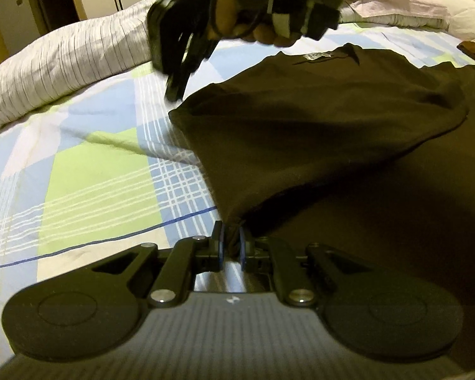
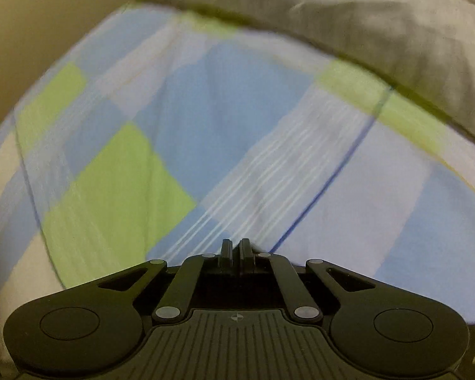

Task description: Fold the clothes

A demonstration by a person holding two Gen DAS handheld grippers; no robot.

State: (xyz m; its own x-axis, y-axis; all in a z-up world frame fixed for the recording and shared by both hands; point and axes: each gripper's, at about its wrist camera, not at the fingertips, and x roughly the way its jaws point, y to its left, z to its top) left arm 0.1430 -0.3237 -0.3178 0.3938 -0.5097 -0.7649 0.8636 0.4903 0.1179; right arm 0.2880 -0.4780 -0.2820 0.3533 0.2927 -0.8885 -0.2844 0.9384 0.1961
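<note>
The wide bed sheet checked in blue, green and white point(image 1: 88, 164) is my work surface, flat and roomy enough to spread a garment. A long grey-striped white quilt roll point(image 1: 57, 63) lies along its far edge, out of the way, and a small stack of pale folded cloth point(image 1: 392, 3) sits at the far right, likely finished pieces kept apart from what I am handling.

The dark brown short-sleeved T-shirt point(image 1: 316, 120) lies on the sheet to my right, collar and neck label point(image 1: 313, 57) at the far end. One part of it is lifted off the sheet and drawn taut toward me in a slanting flap, because I hold its corner so the side can be carried across the body for a fold.

My left gripper point(image 1: 232, 247) has its blue-padded fingers point(image 1: 221, 247) pressed together on that bunched corner, a tight pinch so the soft cloth does not slip as it is pulled.

My right gripper point(image 2: 236, 250), seen from its own camera, has its fingers nearly together with nothing visible between them, over bare sheet beside a grey pillow point(image 2: 380, 31). From the left view it hangs tilted downward near the shirt's far left edge; I judge it is positioned to take hold there, so both ends of the fold move together.
</note>
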